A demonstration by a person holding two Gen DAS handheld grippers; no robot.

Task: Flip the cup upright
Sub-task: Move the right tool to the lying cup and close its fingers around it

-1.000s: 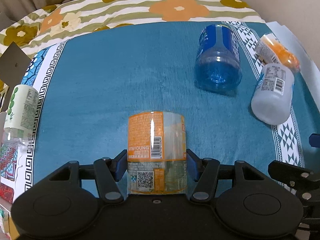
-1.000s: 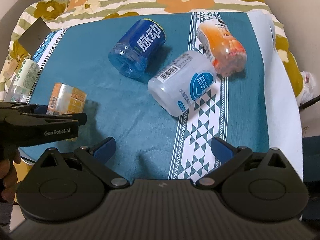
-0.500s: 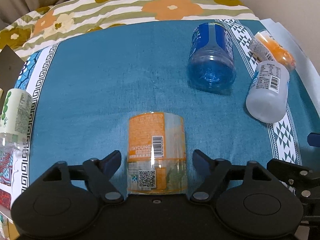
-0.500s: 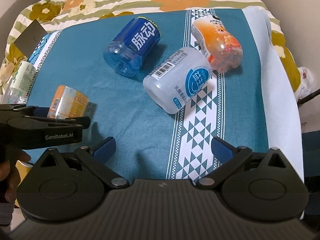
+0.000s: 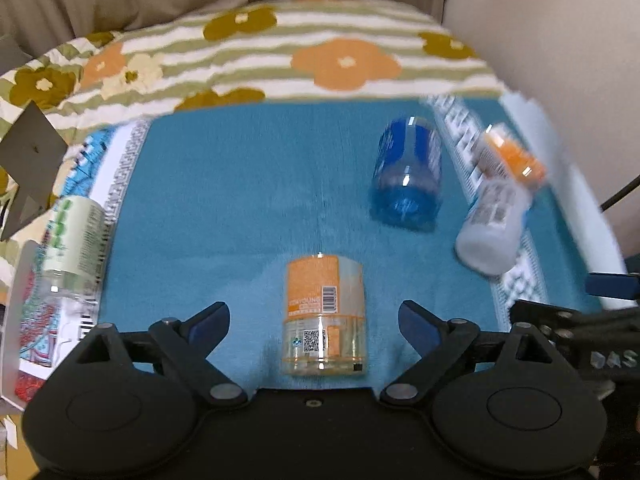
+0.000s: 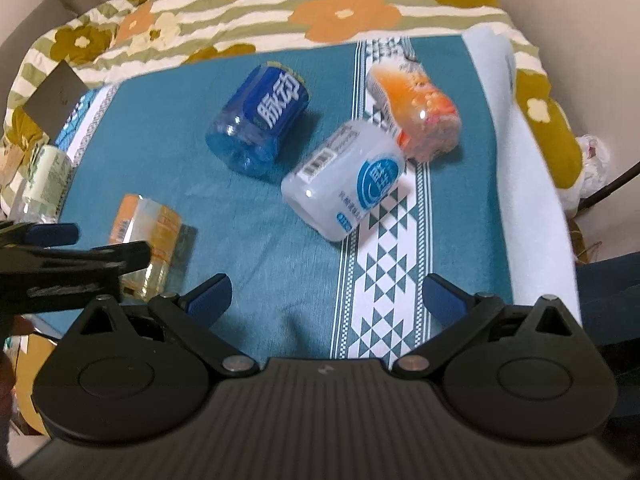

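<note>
Orange cup [image 5: 324, 312]: standing on the teal cloth [image 5: 240, 200], sitting between the jaws, touching neither.
Left gripper [image 5: 316, 320]: jaws gaping wide.
Right gripper [image 6: 326, 294]: jaws spreading wide, holding nothing.

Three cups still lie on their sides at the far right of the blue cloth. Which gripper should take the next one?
Right, probably. The right gripper is open and faces the white cup almost head-on. The left gripper, also open, flanks the orange-labelled cup, off to the side.
</note>
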